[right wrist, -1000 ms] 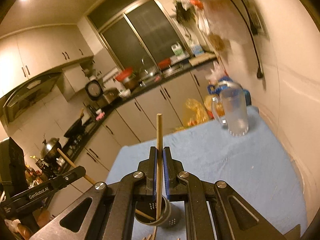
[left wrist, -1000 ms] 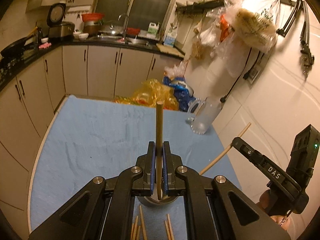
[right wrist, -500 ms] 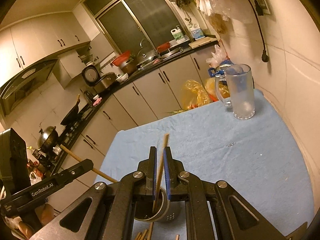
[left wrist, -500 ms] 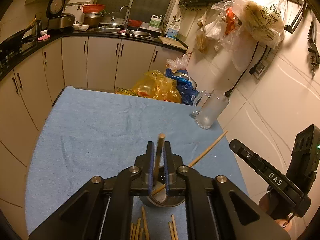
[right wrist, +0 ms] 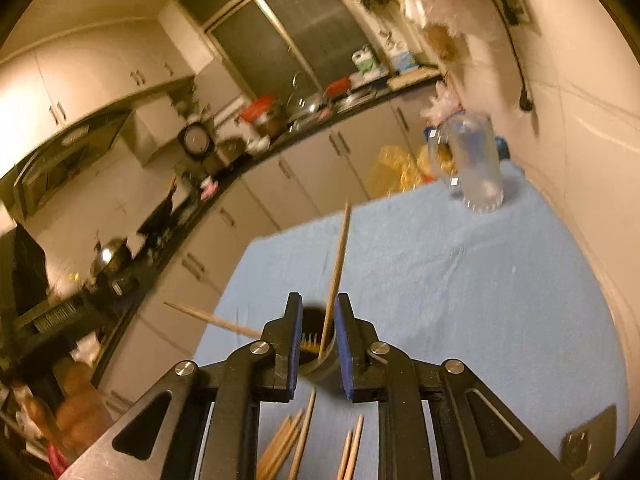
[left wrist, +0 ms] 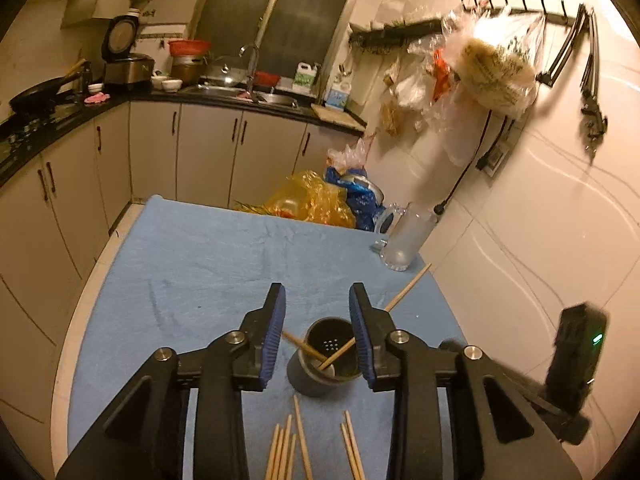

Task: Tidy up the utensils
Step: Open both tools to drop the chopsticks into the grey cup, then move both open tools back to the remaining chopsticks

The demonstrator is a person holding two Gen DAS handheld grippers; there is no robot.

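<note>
Both grippers — left and right — are spread, holding nothing. The loose chopsticks look light, stiff and slippery — best pinched mid-shaft for the cup.

A home kitchen — cabinets, a sink, a rice cooker and a frying pan on the counter.
</note>
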